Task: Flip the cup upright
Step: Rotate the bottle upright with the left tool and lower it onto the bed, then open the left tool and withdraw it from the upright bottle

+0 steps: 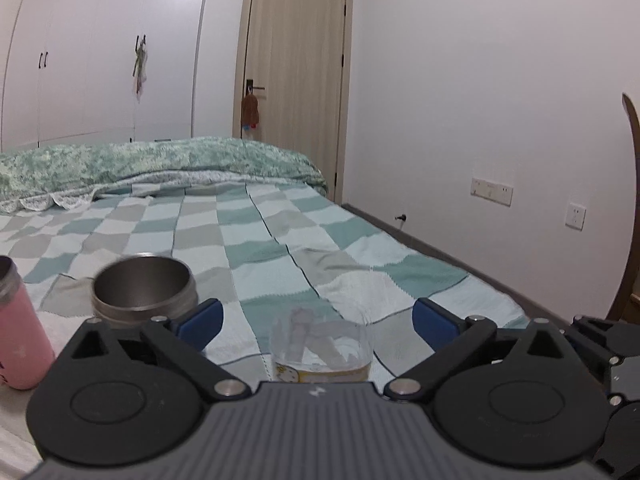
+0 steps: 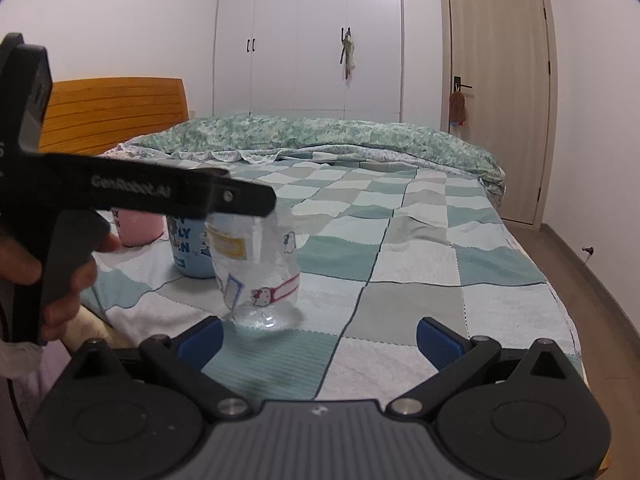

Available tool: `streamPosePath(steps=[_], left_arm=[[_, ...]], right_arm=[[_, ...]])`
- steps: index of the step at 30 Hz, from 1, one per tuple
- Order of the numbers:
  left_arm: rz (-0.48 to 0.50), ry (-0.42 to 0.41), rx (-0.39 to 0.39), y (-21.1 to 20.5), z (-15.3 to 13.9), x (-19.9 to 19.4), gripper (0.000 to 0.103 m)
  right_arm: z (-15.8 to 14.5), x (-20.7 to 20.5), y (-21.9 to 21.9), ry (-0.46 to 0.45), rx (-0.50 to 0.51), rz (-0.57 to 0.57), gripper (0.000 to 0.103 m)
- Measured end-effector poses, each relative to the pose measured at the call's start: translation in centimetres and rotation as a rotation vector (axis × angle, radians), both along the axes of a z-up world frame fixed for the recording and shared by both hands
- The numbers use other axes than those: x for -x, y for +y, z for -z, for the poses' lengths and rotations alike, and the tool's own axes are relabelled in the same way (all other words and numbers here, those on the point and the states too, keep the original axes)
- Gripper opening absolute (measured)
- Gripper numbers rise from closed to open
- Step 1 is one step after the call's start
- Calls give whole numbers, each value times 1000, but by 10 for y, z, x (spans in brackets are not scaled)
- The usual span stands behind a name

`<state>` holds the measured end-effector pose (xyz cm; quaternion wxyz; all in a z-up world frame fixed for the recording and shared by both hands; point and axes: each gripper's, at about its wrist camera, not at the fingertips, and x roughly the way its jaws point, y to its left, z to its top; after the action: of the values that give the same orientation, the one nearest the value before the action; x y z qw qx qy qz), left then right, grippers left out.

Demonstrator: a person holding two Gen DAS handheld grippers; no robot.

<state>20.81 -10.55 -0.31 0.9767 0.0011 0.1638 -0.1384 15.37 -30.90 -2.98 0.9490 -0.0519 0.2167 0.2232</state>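
Clear plastic cup (image 2: 260,268) stands on the checked bedspread (image 2: 420,280), thick base down, mouth up, its long axis near vertical with a slight lean toward 11 o'clock. Left gripper (image 1: 316,320) has its jaws spread wide, apart from the cup (image 1: 320,350), which sits between them at 12 o'clock. Right gripper (image 2: 320,336) is also spread and empty; the cup lies beyond its left pad at 11 o'clock. Judging by this, the left hand is nearer. Metal cup (image 1: 144,290) and pink cup (image 1: 20,328) stand at 10 o'clock.
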Motion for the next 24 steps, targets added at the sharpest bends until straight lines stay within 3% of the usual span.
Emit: streamPosePath(steps=[15, 19, 24], left_arm=[[-162, -154, 14, 75, -54, 116, 103], [-221, -176, -5, 99, -52, 153, 103], [-301, -112, 38, 127, -29, 193, 103]], right_arm=[[-37, 75, 32, -123, -95, 68, 103], [-43, 109, 45, -155, -144, 119, 103], [-41, 147, 63, -191, -136, 184, 103]])
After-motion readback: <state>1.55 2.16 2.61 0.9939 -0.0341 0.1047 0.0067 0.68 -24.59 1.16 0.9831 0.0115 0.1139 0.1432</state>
